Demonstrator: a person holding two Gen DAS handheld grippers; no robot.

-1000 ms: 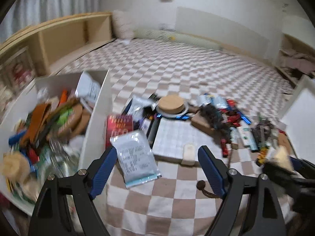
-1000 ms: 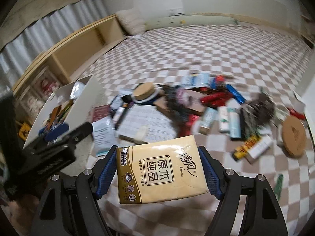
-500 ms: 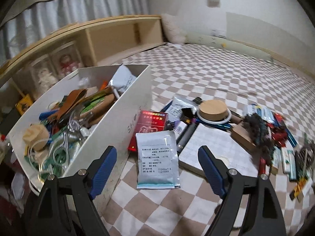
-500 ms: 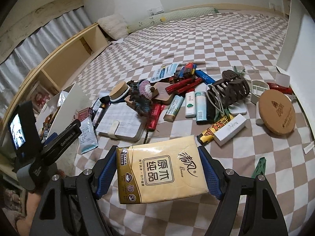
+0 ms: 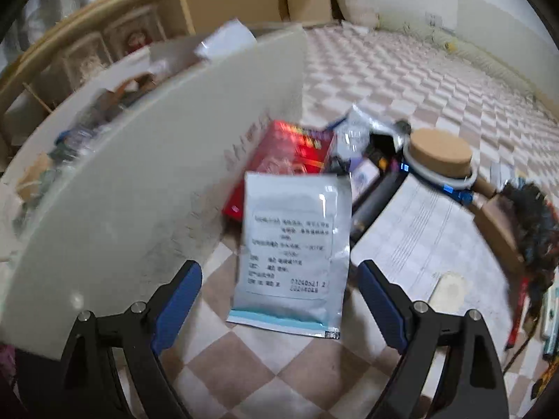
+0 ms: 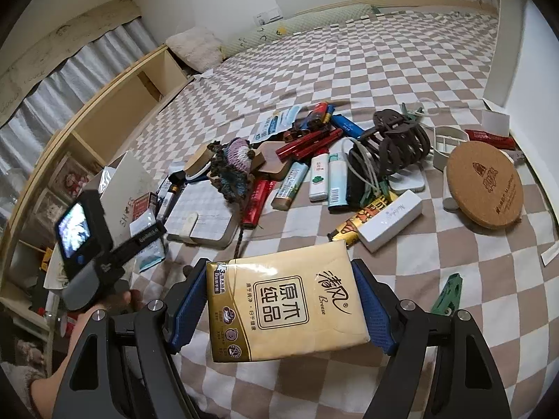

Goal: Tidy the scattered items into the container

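My left gripper (image 5: pixel 279 300) has come down with jaws opening around the white sachet (image 5: pixel 291 251) beside the container (image 5: pixel 139 188), while my right gripper (image 6: pixel 279 309) pinches the tissue pack (image 6: pixel 284 302), ready to drop.

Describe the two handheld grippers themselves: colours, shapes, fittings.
Both the left gripper and the right gripper have black angular linkage arms with silver bolts, ending in jaws lined with ribbed blue pads. Seen from the right wrist view, the left unit carries a grey-black pistol handle and a small lit screen.

left gripper (image 5: pixel 279 300): jaws opening, astride white pouch (image 5: pixel 291 248) | white container (image 5: pixel 150 160): just left
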